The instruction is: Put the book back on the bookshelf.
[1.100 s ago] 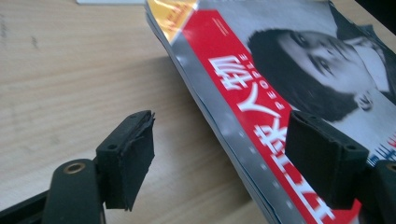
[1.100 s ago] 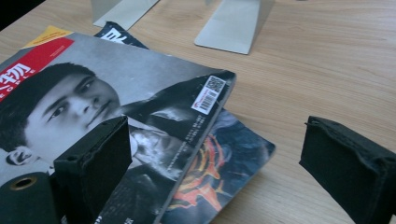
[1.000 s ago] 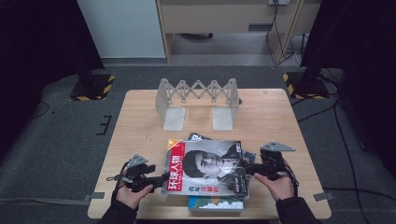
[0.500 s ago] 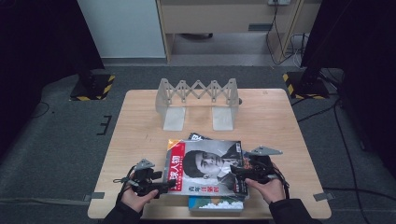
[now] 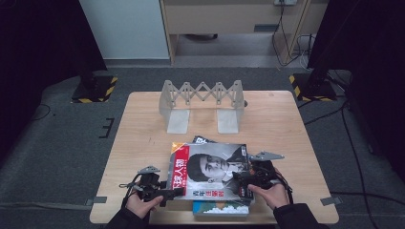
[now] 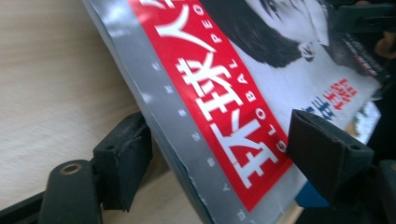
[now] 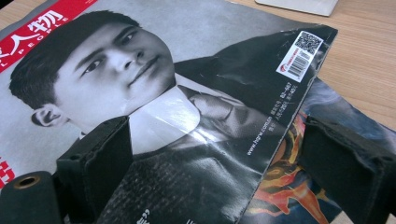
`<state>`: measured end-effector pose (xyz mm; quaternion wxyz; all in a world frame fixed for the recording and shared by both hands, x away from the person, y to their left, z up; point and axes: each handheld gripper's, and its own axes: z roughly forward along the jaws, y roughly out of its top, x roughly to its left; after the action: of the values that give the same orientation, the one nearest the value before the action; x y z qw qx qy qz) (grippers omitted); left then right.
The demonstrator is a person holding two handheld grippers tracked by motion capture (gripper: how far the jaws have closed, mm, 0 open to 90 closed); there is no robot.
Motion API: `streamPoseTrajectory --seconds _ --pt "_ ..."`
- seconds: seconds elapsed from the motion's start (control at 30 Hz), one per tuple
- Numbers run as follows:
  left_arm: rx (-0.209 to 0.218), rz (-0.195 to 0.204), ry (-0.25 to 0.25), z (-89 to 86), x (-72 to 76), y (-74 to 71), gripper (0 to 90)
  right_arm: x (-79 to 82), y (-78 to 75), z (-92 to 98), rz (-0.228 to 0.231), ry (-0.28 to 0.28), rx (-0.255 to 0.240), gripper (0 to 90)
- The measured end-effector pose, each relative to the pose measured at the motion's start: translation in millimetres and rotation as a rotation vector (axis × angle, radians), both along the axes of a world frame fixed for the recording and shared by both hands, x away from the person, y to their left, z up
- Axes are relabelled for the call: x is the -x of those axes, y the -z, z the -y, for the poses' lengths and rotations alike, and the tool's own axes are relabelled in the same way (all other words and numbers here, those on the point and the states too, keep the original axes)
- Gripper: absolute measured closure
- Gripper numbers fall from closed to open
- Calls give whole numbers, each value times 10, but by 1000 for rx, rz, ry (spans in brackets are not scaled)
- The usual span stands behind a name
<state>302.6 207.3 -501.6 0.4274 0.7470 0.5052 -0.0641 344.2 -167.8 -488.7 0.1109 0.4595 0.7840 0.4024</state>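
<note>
A magazine (image 5: 212, 169) with a red title strip and a portrait cover lies on top of a small stack at the table's front. My left gripper (image 5: 174, 192) is at its front left corner. In the left gripper view the spine edge (image 6: 187, 135) runs between the wide jaws of this gripper (image 6: 219, 140), one pad below and one above the cover, and neither presses. My right gripper (image 5: 239, 183) reaches the right edge. It (image 7: 219, 140) stands open: one pad over the cover (image 7: 187, 70), the other past the edge over a colourful magazine (image 7: 280, 186).
A blue and green book (image 5: 219, 208) sticks out under the stack at the front edge. A dark magazine corner (image 5: 203, 139) peeks out behind. A grey folding rack (image 5: 203, 95) with two white plates stands at the back of the wooden table (image 5: 143, 129).
The right gripper has come leftward and down onto the magazine's right edge. The left hand has stayed almost in place at the front left corner.
</note>
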Motion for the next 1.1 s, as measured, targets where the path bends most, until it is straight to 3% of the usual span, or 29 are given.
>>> streamPoseTrajectory --seconds 0.1,0.27,0.37,0.43,0.53,0.7,0.83,1.1 --pt "22 -16 14 -2 -9 -2 237 5 6 -13 2 -6 11 95" --pt "18 23 15 -27 1 -73 342 5 14 -18 5 -11 19 94" --pt "41 30 8 -52 3 -106 393 2 15 -16 3 -6 13 94" --pt "96 62 -13 -88 14 -172 420 2 17 -18 2 -7 11 89" --pt "157 76 -19 -98 11 -226 430 1 22 -24 2 -12 10 85" --pt "182 41 0 -50 -58 -207 450 2 30 -31 3 -12 12 82" --pt "150 26 24 32 -129 -157 469 0 31 -22 3 -13 8 82" --pt "180 -19 -5 21 -175 -224 622 -6 15 -7 -11 -4 -11 90"
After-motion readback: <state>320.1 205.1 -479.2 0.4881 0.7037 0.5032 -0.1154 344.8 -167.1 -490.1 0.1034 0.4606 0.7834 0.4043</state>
